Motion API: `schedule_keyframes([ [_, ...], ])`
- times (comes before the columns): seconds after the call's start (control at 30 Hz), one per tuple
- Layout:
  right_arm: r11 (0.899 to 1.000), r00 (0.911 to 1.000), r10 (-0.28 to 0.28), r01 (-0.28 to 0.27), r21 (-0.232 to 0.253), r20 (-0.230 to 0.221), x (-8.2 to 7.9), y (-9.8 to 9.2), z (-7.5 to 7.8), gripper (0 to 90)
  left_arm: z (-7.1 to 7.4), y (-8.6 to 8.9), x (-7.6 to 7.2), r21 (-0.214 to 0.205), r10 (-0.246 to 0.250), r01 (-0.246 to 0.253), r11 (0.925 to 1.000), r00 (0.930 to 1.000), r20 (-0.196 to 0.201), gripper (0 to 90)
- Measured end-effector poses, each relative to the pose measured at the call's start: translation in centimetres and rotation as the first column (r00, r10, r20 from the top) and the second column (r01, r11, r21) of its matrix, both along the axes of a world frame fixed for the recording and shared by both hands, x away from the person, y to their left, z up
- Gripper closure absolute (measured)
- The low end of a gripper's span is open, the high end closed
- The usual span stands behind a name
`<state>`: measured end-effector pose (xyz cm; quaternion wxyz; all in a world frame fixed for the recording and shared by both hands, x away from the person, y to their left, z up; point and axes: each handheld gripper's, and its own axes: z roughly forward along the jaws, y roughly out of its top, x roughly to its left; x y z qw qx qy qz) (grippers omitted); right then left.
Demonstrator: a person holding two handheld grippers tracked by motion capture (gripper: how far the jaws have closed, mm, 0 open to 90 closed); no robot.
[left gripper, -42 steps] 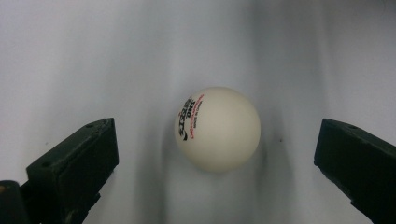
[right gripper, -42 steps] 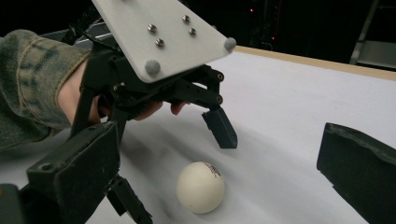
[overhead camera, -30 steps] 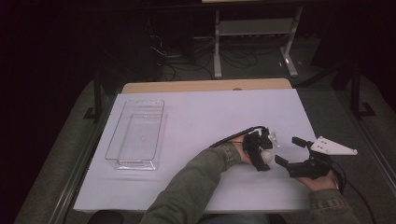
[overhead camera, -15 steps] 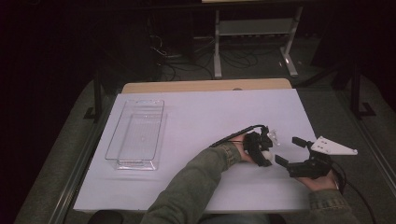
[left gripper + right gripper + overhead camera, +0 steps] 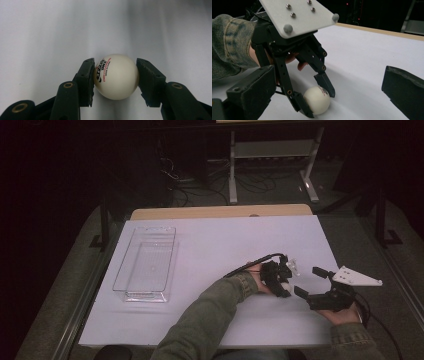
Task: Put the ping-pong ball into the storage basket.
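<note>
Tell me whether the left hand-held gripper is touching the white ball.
Touching. In the left gripper view, the left hand-held gripper, whose jaws have just been closing, presses both pads against the sides of the white ball on the table.

Left forearm in green sleeve enters from bottom centre of high view, angling up-right. Left gripper [image 5: 116, 76] at centre right, tips down toward table, jaws just closed, pads pressing both sides of white ball [image 5: 116, 77]. Right gripper [image 5: 310, 281] just beside it at lower right, held level, jaws spread wide, nothing between.
</note>
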<state>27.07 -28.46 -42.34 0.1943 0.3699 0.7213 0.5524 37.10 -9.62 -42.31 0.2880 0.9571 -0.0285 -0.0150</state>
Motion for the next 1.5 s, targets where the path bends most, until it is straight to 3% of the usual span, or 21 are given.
schedule_keyframes([
  [1.03,1.0,1.0,0.009,-0.009,0.006,-0.005,-0.1,0.0,0.0,0.0,5.2,3.2,0.1,-0.012,-0.004,0.004,0.9999,0.9984,0.056,51.3],
  [1.5,1.0,1.0,0.007,-0.007,0.003,-0.002,-0.1,0.0,0.0,0.0,6.5,5.0,0.4,-0.003,0.036,-0.036,0.9994,0.9967,0.073,51.4],
])
